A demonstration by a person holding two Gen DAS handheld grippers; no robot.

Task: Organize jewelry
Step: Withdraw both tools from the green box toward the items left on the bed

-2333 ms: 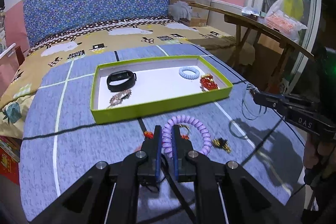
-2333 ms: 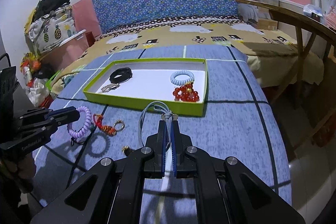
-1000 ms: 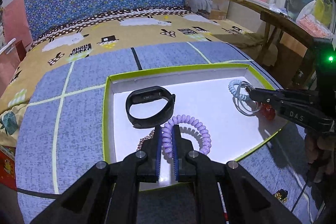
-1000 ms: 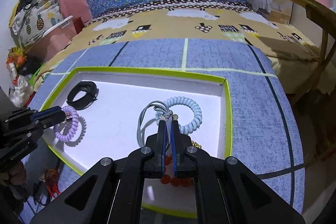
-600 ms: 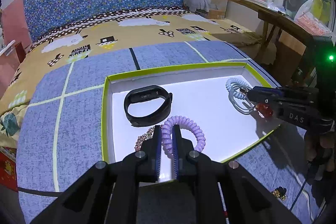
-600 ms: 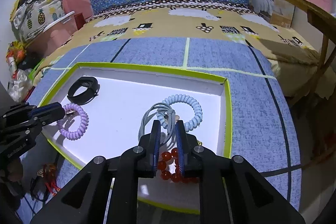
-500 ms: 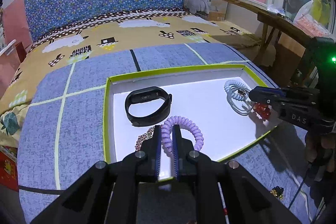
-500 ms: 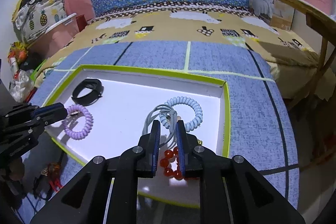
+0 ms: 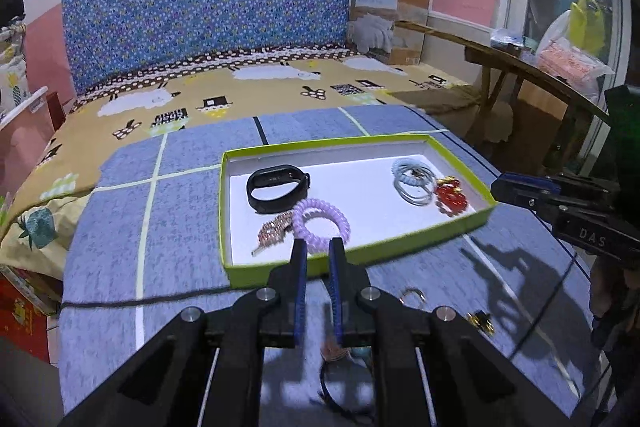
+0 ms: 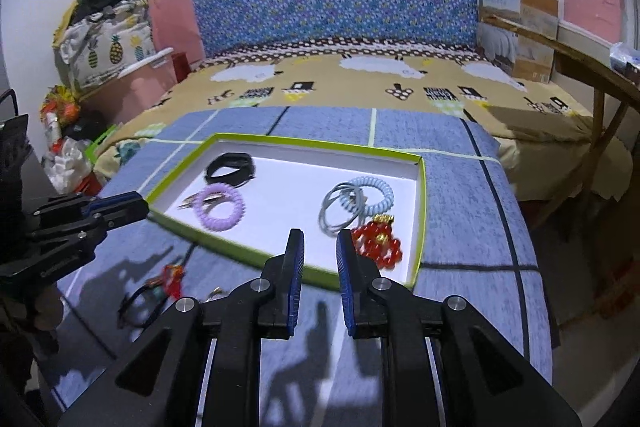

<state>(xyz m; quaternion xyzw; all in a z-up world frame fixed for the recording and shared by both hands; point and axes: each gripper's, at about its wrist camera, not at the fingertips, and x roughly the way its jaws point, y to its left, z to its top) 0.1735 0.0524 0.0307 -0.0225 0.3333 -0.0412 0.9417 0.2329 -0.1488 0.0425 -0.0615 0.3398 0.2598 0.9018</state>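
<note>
My left tongs [image 9: 317, 247] hang just short of the tray's [image 9: 404, 251] near wall, jaws a little apart with nothing between them; the purple coil [image 9: 321, 220] lies on the tray floor just ahead of the tips, beside the black band [image 9: 278, 187] and a small gold piece [image 9: 274, 230], so I judge that drop is done. Below these tongs, on the blue cloth, loose bits wait: a ring [image 9: 412, 294] and a gold charm [image 9: 482, 321], left out because they are not yet sorted. My right tongs [image 10: 319, 247] have just been opening and stand spread and empty over the near rim; the grey cord [image 10: 340, 205] and pale blue coil [image 10: 372, 193] rest just ahead of them, red beads [image 10: 378, 243] to their right
</note>
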